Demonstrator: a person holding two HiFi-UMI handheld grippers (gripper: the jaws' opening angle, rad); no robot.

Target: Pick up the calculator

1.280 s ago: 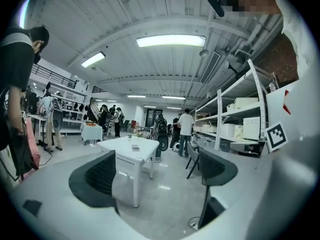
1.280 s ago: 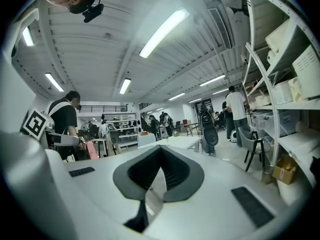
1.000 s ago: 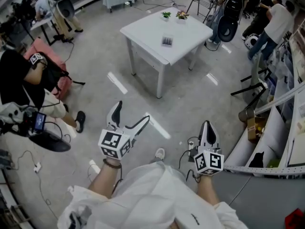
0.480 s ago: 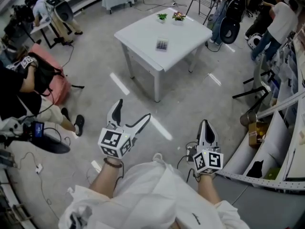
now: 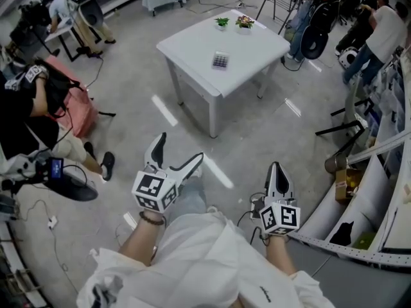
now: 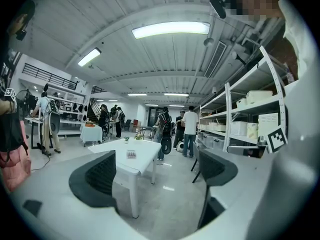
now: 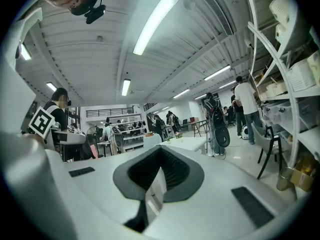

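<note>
Two grippers sit low in the head view, same spot as a second ago, just in front of the white shirt. The left gripper (image 5: 178, 149) has its jaws spread wide, with only the far-off room showing between them. The right gripper (image 5: 278, 170) is pinched together and holds nothing.

What's changed: the white table (image 5: 192, 43) has slid a touch down and left in the head view. A knee in pale jeans (image 5: 191, 194) now pokes out just beside the left gripper, where a shoe showed before.

The calculator (image 5: 220, 60) lies flat on that table, toward its near side, well apart from both grippers. Two little potted plants (image 5: 232, 22) stand at the table's far corner.

Between the grippers and the table is grey floor with white tape strips (image 5: 165, 110). Off to the left there's a seated person in black (image 5: 26, 111) next to a pink chair (image 5: 76, 104). On the right a standing person in a white shirt (image 5: 385, 34) has their back to us, and shelving (image 5: 359, 201) runs along that side.
</note>
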